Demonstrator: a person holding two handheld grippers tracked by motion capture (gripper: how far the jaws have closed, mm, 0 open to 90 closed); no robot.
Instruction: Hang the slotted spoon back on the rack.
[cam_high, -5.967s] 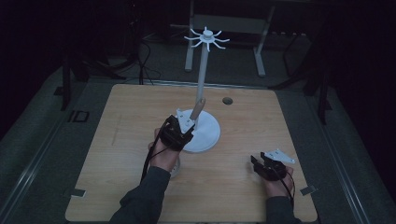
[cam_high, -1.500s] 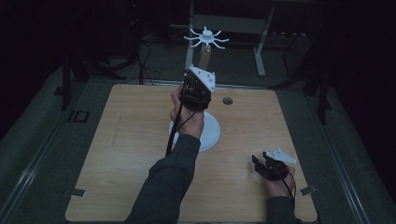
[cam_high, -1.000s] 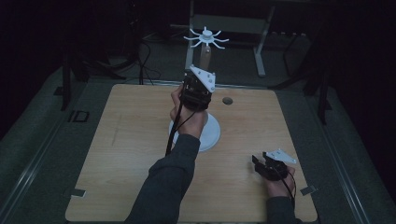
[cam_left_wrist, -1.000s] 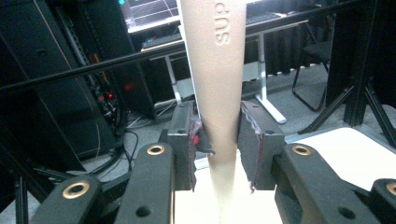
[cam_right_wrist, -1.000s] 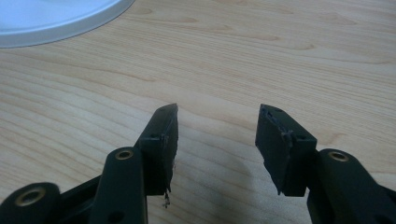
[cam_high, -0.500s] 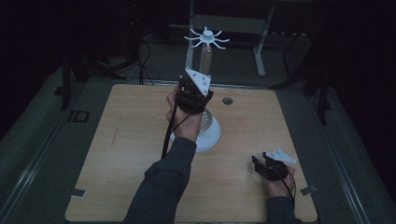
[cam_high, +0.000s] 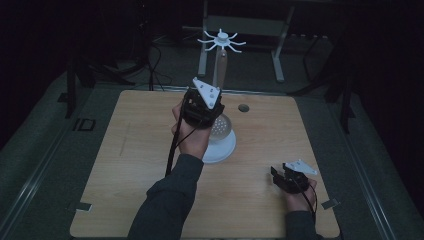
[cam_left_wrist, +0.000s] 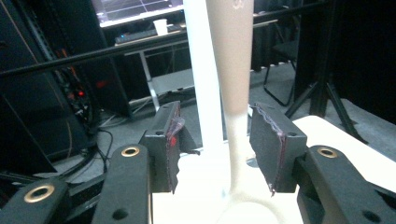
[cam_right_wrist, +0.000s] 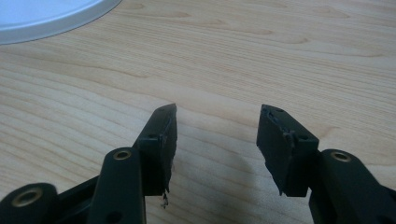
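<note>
The left gripper (cam_high: 202, 105) is raised over the middle of the light wooden table (cam_high: 125, 165), its jaws spread to either side of a tall beige wooden post (cam_left_wrist: 236, 70) without touching it. That post rises from a round white dish-like base (cam_high: 222, 145) at the table's centre, up to a white many-armed hook crown (cam_high: 221, 40). The grasp looks not yet made; closing remains. The base appears to hold nothing else. At the near right, the right gripper (cam_high: 290, 177) rests low, jaws apart and empty.

Beige spoon (cam_left_wrist: 236, 70) — upright against white stand (cam_high: 218, 145), bowl down
</note>
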